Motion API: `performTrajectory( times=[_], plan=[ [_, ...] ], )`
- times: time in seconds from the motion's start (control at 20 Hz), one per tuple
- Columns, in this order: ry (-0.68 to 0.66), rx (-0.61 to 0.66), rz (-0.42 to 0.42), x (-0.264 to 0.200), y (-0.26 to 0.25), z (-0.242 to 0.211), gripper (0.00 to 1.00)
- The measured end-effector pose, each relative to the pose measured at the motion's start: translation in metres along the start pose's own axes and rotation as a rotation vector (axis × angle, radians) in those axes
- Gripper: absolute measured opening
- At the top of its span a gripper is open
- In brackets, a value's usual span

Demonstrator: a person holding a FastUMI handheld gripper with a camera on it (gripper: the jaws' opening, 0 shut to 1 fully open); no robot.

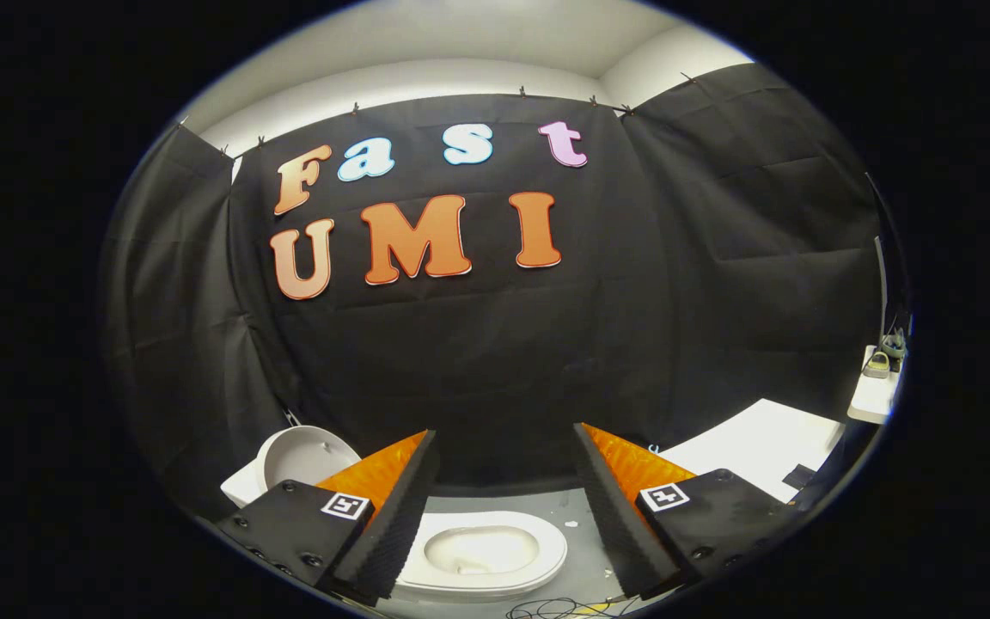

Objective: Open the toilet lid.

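A white toilet stands on the floor below my fingers, its seat and open bowl showing between them. The round white lid stands raised to the left, partly hidden behind my left finger, with what looks like the tank beside it. My gripper is held above the toilet and apart from it. It is open, the fingers wide apart with nothing between them. It faces the black cloth wall.
A white flat surface lies to the right beyond the right finger. Further right, a small white shelf carries a few small items. Dark cables lie on the grey floor near the toilet.
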State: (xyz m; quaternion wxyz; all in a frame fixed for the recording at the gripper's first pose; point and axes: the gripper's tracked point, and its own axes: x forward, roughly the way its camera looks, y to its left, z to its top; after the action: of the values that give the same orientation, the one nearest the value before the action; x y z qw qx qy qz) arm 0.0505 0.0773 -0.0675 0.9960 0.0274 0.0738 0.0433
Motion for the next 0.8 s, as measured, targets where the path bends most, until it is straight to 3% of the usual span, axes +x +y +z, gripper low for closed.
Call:
performTrajectory(
  times=[0.8],
  plan=[
    [0.002, -0.03, 0.002, 0.002, 0.011, 0.004, 0.99]
  ],
)
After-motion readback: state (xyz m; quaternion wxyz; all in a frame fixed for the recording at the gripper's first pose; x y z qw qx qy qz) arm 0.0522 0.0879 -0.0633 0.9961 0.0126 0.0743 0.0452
